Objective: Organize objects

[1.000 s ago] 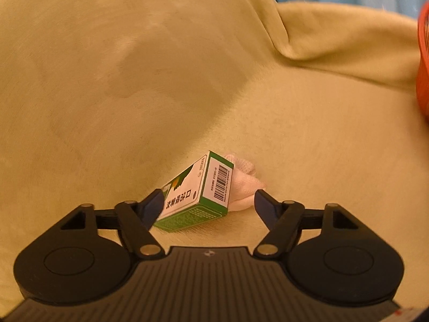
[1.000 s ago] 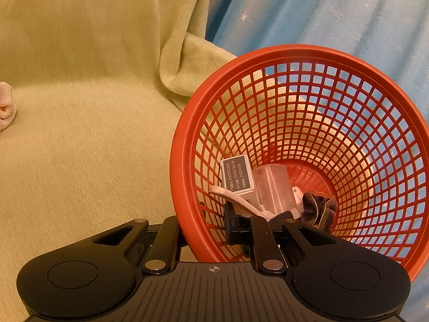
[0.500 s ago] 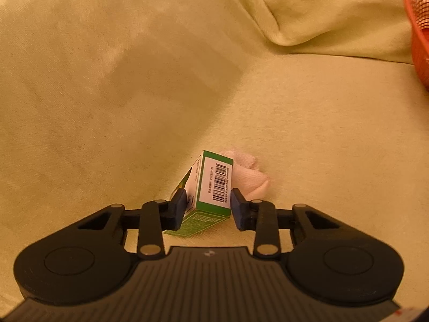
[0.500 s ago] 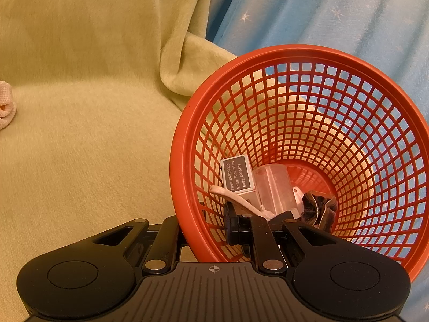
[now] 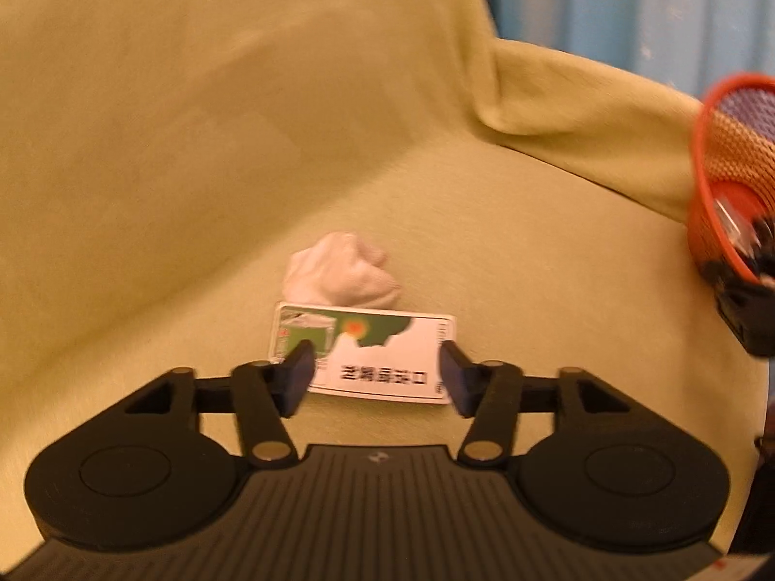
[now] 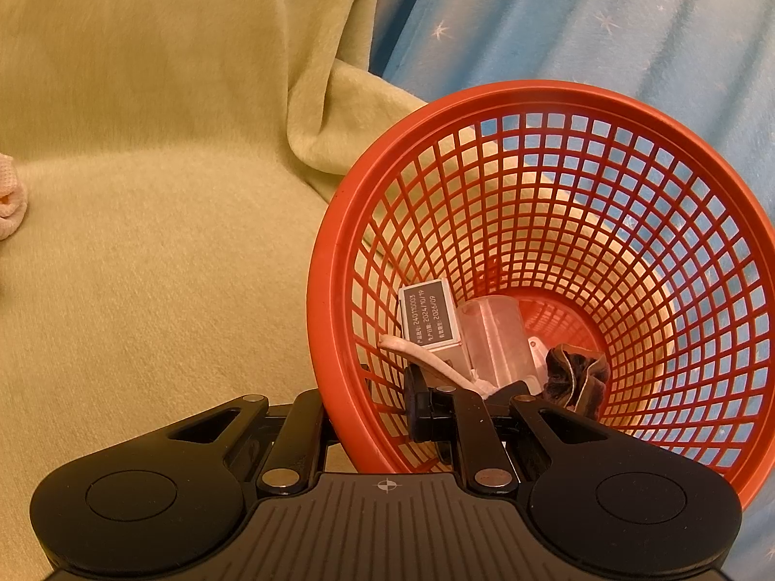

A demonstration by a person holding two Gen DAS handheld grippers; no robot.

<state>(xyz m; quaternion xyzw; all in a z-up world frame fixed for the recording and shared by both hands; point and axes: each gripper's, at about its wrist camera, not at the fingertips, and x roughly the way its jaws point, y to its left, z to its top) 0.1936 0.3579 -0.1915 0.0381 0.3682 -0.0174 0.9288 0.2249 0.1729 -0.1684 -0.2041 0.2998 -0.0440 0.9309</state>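
left gripper (image 5: pixel 375 377): jaws just reopened wide, box (image 5: pixel 368 353) flat on blanket between them, unpressed | long axis spans the gap, crosswise | right gripper (image 6: pixel 368 411): narrow, clamping basket (image 6: pixel 319 290) rim, farther off

Prob. a home: plush yellow-green throw (image 6: pixel 160 252) on sofa, blue star-print fabric (image 6: pixel 605 24) behind

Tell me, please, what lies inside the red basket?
Inside the red basket: a grey box, a clear cup, a white cord and dark fabric. The right gripper hides whatever lies beneath.
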